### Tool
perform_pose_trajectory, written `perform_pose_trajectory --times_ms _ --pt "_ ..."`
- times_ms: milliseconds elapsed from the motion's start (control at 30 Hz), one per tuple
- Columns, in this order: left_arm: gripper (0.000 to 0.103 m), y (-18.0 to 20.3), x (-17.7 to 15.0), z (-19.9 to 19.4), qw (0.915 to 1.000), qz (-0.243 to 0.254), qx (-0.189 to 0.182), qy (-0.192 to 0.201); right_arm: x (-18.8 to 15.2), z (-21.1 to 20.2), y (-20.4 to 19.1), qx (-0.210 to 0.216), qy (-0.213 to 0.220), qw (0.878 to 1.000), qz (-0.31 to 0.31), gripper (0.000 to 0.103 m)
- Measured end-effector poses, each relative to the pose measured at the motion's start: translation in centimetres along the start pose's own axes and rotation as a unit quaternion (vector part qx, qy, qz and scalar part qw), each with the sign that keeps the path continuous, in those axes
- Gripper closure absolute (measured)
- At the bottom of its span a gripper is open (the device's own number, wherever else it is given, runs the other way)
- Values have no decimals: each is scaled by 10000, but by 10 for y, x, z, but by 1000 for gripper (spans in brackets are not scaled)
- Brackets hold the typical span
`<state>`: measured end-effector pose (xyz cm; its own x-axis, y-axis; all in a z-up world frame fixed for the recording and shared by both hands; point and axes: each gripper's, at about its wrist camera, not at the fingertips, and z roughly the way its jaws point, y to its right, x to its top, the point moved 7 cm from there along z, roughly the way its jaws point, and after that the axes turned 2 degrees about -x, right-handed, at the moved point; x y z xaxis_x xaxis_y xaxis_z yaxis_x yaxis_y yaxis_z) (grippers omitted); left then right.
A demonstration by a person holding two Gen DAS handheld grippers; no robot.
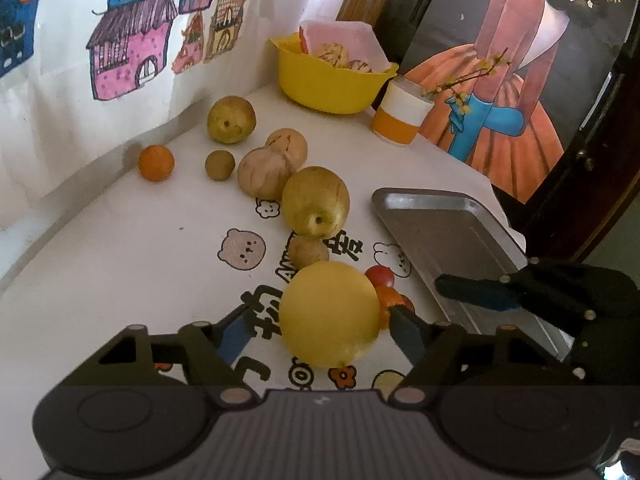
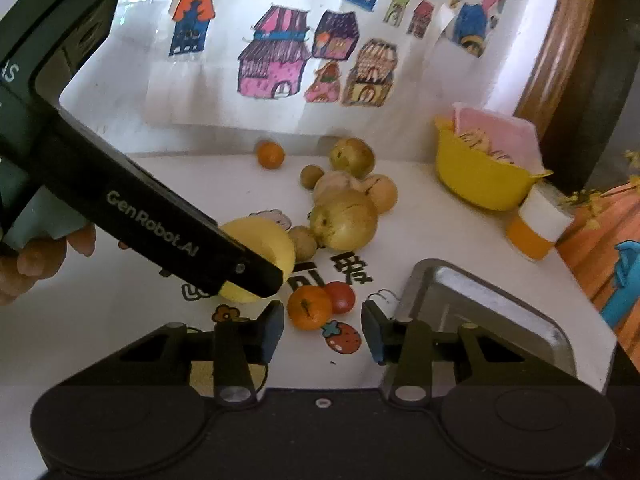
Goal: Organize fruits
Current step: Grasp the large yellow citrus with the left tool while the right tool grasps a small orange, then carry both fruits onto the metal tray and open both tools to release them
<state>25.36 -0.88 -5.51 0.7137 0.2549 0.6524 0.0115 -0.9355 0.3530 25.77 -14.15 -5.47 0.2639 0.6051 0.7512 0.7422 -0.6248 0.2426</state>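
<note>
A large yellow fruit (image 1: 330, 314) rests on the white printed tablecloth (image 1: 132, 280). My left gripper (image 1: 320, 320) is open and straddles it: the right pad is at its edge, the left pad stands a little off. My right gripper (image 2: 322, 328) is open and empty, just short of a small orange (image 2: 309, 306) and a red tomato (image 2: 341, 297). Its dark fingers (image 1: 476, 291) reach over the near edge of the metal tray (image 1: 436, 224). Farther back lie green-brown pears (image 1: 316, 202), tan apples (image 1: 266, 174), a small orange (image 1: 156, 163) and small brown fruits (image 1: 219, 165).
A yellow bowl (image 1: 328, 84) holding fruit and a pink container stands at the back, beside an orange-and-white cup (image 1: 400, 114). Children's drawings hang on the wall behind. A painted panel stands to the right. A hand (image 2: 36, 264) holds the left gripper's handle.
</note>
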Motion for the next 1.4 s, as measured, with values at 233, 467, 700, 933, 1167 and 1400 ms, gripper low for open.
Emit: perform_pose_trajectory --times_ms 233,467,700,933,1167,1400 --pt "41 -2 1 8 9998 -75 -149 -101 -4 17 -3 109 -116 9999 2 66" --pt "43 0 2 10 9998 47 -159 -65 -3 27 -3 219 -107 9996 123 73" --pt "44 0 1 6 10000 54 40 -12 -3 26 -3 281 -48 9991 308 75" --pt "44 0 2 -9 9999 16 88 135 -9 1 5 337 217 9962 770 75" --pt "44 26 31 -16 9990 120 -69 429 -11 -38 42 32 479 9921 1158 75" --pt "44 72 72 7 9949 604 -267 756 -6 -42 111 -524 444 9869 1463 75"
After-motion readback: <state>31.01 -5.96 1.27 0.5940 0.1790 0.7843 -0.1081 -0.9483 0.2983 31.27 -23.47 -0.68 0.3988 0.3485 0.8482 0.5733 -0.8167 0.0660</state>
